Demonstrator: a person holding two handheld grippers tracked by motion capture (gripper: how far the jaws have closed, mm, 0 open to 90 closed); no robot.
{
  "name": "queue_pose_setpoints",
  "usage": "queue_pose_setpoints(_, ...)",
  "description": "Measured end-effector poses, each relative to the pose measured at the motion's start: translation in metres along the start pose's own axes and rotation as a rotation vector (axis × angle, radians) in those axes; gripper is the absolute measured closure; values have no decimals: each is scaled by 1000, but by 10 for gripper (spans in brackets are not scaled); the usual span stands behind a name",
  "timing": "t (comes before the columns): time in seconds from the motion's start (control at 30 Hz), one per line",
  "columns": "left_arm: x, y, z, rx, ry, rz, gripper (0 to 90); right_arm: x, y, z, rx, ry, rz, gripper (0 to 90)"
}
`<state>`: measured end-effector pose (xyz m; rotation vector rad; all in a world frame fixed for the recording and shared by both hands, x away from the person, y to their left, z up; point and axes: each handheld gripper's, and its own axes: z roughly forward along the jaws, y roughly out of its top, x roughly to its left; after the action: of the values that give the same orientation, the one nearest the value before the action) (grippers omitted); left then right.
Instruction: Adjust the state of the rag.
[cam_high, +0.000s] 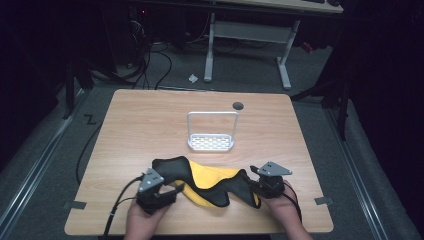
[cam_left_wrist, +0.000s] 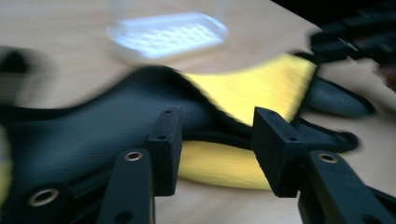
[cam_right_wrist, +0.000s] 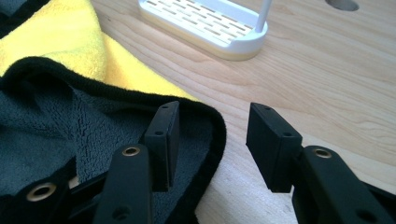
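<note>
While both jaws stand wide, the cloth lies loose on the worktop.
Yellow-and-black cloth (cam_high: 207, 182) rests crumpled at the near edge of worktop (cam_high: 150, 125), between left gripper (cam_high: 172, 192) and right gripper (cam_high: 252, 186); white rack (cam_high: 211, 142) stands behind it.

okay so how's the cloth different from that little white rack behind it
The cloth is soft, black and yellow, lying crumpled and flat near the front edge; the white rack is rigid, a slotted tray with an upright hoop handle, farther back. Both rest on the wooden table.
</note>
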<state>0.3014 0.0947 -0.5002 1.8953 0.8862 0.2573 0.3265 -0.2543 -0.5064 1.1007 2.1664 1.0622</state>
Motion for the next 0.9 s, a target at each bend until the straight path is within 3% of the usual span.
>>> queue_pose_setpoints(0.13,-23,-4,20,40,-55,56,483,1,-1,3,13,12,5,549)
queue_pose_setpoints(0.2,-32,-7,32,83,-51,112,452,3,-2,4,19,18,1,549)
queue_pose_setpoints(0.23,-35,-11,44,138,-31,145,439,5,-2,5,23,26,-9,548)
queue_pose_setpoints(0.27,-34,-16,52,199,-20,152,452,6,-2,6,26,30,-11,548)
queue_pose_setpoints(0.3,-34,-16,52,199,-20,152,499,6,-2,6,26,30,-11,548)
queue_pose_setpoints(0.37,-36,-21,51,177,12,211,613,10,-3,9,42,39,-26,547)
queue_pose_setpoints(0.5,-34,-20,49,182,17,205,798,11,-3,8,46,44,-22,542)
queue_pose_setpoints(0.57,-34,-20,48,183,19,212,813,11,-3,7,45,46,-19,541)
queue_pose_setpoints(0.67,-28,-18,42,171,22,186,813,13,-4,1,33,58,-3,516)
queue_pose_setpoints(0.73,-21,-17,38,160,39,165,812,19,-5,-5,20,98,14,452)
queue_pose_setpoints(0.77,-13,-17,36,153,51,134,811,23,-5,-6,20,116,27,425)
queue_pose_setpoints(0.8,-13,-17,36,153,51,134,810,23,-5,-6,20,116,27,425)
queue_pose_setpoints(0.83,-5,-17,34,148,57,114,809,38,-3,-5,20,166,12,411)
queue_pose_setpoints(0.87,-5,-17,34,148,57,114,808,38,-3,-5,20,166,12,411)
queue_pose_setpoints(0.9,-2,-17,33,144,57,103,808,50,-2,-2,33,181,-31,410)
